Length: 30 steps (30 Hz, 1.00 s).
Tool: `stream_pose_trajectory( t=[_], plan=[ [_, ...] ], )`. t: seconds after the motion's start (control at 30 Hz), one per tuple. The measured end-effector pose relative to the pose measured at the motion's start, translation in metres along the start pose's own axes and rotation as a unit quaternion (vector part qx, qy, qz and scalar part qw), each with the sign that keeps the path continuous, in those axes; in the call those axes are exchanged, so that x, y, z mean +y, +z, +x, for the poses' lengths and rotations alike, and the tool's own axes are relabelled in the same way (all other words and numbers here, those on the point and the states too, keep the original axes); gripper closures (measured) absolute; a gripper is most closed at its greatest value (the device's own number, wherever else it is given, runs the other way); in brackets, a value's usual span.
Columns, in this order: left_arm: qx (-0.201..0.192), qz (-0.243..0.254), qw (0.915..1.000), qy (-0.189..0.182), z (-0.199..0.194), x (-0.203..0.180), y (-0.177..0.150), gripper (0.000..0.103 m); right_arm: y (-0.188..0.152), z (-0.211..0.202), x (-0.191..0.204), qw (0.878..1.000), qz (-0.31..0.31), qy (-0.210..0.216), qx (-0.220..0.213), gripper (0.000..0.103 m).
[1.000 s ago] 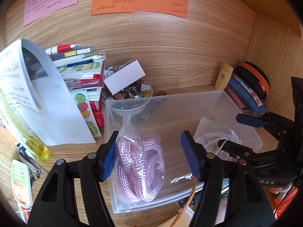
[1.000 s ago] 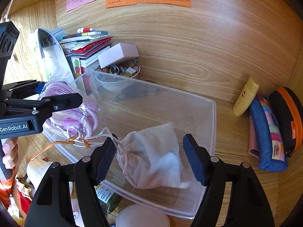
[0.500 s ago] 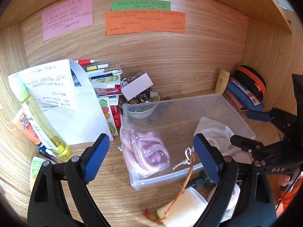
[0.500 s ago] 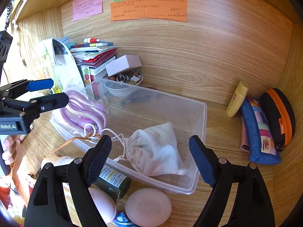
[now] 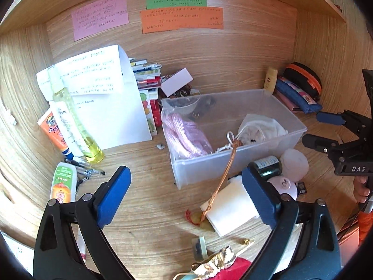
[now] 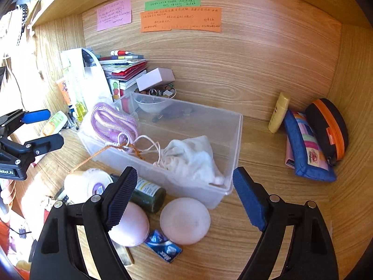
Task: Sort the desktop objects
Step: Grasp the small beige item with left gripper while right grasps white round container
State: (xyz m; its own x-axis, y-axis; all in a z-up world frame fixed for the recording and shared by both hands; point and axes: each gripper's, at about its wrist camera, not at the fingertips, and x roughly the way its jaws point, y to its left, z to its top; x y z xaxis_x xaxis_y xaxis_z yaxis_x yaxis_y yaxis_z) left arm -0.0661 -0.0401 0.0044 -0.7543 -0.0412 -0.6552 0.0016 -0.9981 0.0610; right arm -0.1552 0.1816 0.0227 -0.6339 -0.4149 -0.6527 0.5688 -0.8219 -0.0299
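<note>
Right wrist | clear plastic bin (image 6: pixel 235 140) | braided pink rope (image 6: pixel 112 121) | crumpled white pouch (image 6: pixel 193 158)

Left wrist view: raised over the front-left of the desk (image 5: pixel 144 163), facing the back wall and tilted down, clear plastic bin (image 5: pixel 233 163) right of centre at middling range. Right wrist view: front-right, lower and nearer, bin rim (image 6: pixel 237 140) just past its jaws. Shared: the bin, the wall notes (pink (image 5: pixel 100 16), orange (image 6: pixel 180 19)), book stack (image 6: pixel 123 70). Each view catches the other gripper at its edge.
</note>
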Motion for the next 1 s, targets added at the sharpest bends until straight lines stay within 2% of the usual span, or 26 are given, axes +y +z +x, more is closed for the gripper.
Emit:
stream_pose_trajectory(
  t=[0.17,0.3,0.5,0.57,0.6,0.63,0.8,1.0],
  plan=[
    [0.018,0.013,0.9995,0.022,-0.004,-0.004,-0.03,0.006,-0.016,-0.003,0.0,1.0,0.002,-0.005,0.009,0.02],
    [0.035,0.01,0.999,0.026,-0.003,-0.003,-0.048,0.006,-0.029,-0.001,0.0,1.0,0.005,-0.01,0.019,0.02],
    [0.055,-0.013,0.9983,0.011,0.007,0.011,-0.066,0.007,-0.046,0.006,-0.001,0.999,0.004,-0.013,0.042,0.02],
    [0.069,-0.017,0.9975,0.001,0.012,0.014,-0.07,0.021,-0.05,0.01,-0.002,0.999,0.004,-0.013,0.051,0.02],
    [0.079,-0.018,0.9967,-0.006,0.016,0.015,-0.071,0.031,-0.053,0.011,-0.001,0.998,0.005,-0.013,0.055,0.02],
    [0.086,-0.02,0.9961,-0.011,0.019,0.015,-0.073,0.035,-0.054,0.012,-0.002,0.998,0.005,-0.013,0.058,0.02],
    [0.093,-0.011,0.9952,-0.027,0.024,0.009,-0.078,0.037,-0.058,0.02,-0.006,0.997,0.007,-0.008,0.073,0.02],
    [0.107,-0.002,0.9938,-0.03,0.031,0.001,-0.082,0.062,-0.06,0.033,-0.008,0.996,0.012,-0.006,0.085,0.02]
  ],
)
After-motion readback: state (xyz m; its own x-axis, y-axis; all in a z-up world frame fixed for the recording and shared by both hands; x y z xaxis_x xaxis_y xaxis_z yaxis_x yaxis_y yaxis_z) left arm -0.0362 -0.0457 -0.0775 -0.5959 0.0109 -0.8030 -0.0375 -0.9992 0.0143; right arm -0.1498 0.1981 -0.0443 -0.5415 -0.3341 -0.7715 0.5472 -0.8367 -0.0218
